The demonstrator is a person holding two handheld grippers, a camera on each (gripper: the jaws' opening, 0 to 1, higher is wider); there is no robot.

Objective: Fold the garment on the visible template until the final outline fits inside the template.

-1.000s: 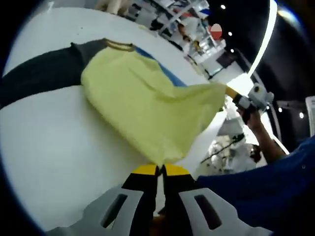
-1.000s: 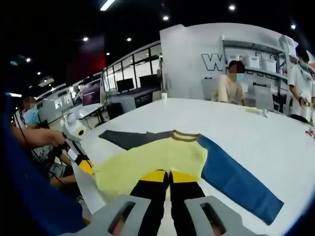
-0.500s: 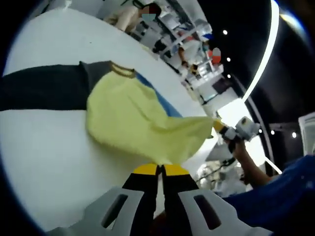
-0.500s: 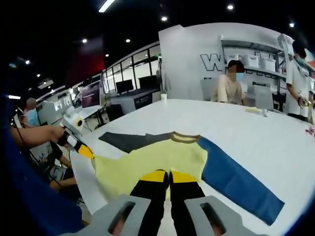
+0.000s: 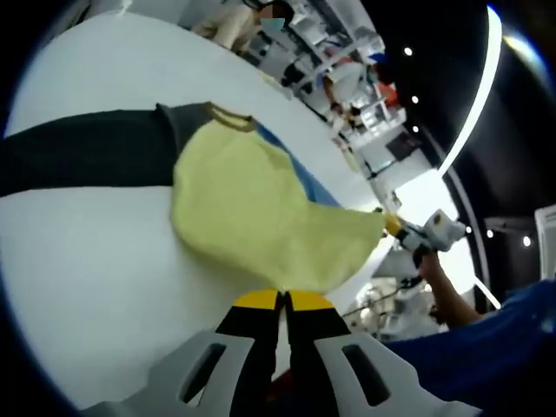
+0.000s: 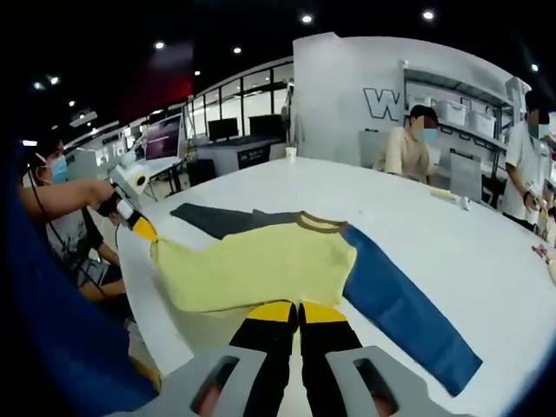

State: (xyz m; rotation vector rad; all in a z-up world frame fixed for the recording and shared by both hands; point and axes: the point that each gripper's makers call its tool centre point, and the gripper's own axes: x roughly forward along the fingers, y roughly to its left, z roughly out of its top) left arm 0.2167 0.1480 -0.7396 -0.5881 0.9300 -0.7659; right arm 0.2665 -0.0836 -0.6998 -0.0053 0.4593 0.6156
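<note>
One garment [image 6: 261, 269], a yellow-bodied top with one dark grey sleeve [image 6: 208, 221] and one blue sleeve [image 6: 404, 317], lies spread on a white table [image 6: 452, 234]. Both grippers pinch its near hem: the left gripper [image 5: 280, 300] is clenched on one hem corner, and the right gripper [image 6: 298, 308] is clenched on the other, so the hem is lifted and stretched between them while the collar [image 6: 317, 222] and sleeves rest flat farther off. No template outline can be made out under the cloth. The fold looks barely begun: the body is only raised, both sleeves lie fully out, and all folds remain. The near table edge runs close under the hem; wide bare tabletop lies beyond the collar and right of the blue sleeve. People sit at the far side
</note>
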